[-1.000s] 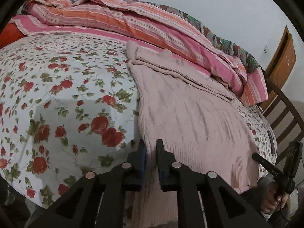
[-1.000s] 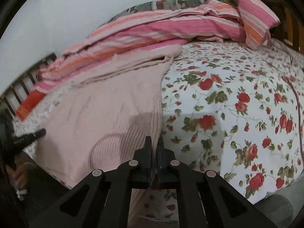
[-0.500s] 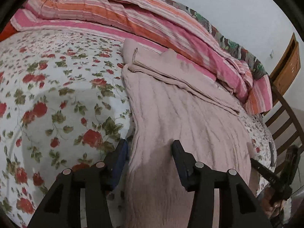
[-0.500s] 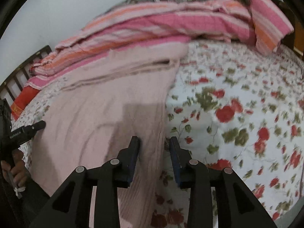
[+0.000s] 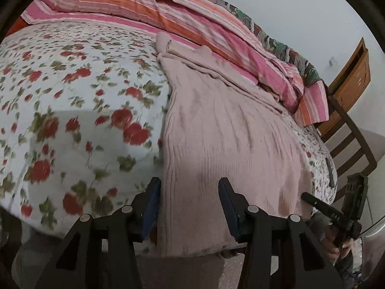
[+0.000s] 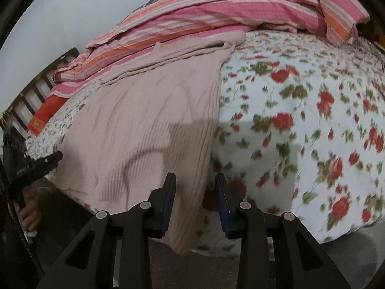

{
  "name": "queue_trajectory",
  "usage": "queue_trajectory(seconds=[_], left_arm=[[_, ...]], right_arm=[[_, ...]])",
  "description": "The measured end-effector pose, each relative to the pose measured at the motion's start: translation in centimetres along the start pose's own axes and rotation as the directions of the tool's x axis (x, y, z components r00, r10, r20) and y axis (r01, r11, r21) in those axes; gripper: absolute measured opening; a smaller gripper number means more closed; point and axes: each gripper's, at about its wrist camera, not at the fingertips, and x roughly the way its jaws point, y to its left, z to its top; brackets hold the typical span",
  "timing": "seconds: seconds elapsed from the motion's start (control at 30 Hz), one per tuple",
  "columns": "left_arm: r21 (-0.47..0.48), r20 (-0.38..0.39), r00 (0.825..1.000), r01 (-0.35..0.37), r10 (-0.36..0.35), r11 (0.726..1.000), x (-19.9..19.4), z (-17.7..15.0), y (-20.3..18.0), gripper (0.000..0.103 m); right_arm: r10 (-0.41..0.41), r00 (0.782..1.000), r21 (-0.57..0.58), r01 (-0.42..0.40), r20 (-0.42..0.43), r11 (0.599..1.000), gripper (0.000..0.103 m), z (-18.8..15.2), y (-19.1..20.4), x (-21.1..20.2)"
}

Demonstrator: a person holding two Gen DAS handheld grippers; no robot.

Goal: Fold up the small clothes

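Right gripper (image 6: pixel 195 190) at lower centre of frame, jaws parted, straddling hanging right edge of pink knit sweater (image 6: pixel 149 125). Sweater spread flat over floral bedsheet (image 6: pixel 300 125), hem draped over near bed edge. Striped quilt (image 6: pixel 216 16) bunched along top of frame. Left gripper (image 6: pixel 36 166) at far left edge, hand-held; jaw state indeterminable

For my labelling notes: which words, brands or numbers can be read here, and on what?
White print on a black finger of the right gripper: too blurred to read.
Faint print on a black finger of the left gripper: too small.
No other text.
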Motion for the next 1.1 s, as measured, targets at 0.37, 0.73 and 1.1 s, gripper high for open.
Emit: queue_trajectory(seconds=[0.37,0.73,1.1], left_arm=[[0.012,0.049,0.996,-0.075,0.075,0.997,0.4,-0.6,-0.7,0.036],[0.025,0.07,0.994,-0.084,0.082,0.996,-0.3,-1.2,-0.6,0.027],[0.015,0.033,0.997,-0.075,0.075,0.997,0.2,-1.6,-1.0,0.027]], right_arm=[[-0.088,0.992,-0.048,0.092,0.087,0.995,0.029,-0.9,0.5,0.2],[-0.068,0.995,-0.071,0.073,0.077,0.995,0.02,-1.0,0.5,0.4],[-0.048,0.997,-0.058,0.052,0.067,0.997,0.021,-1.1,0.3,0.3]])
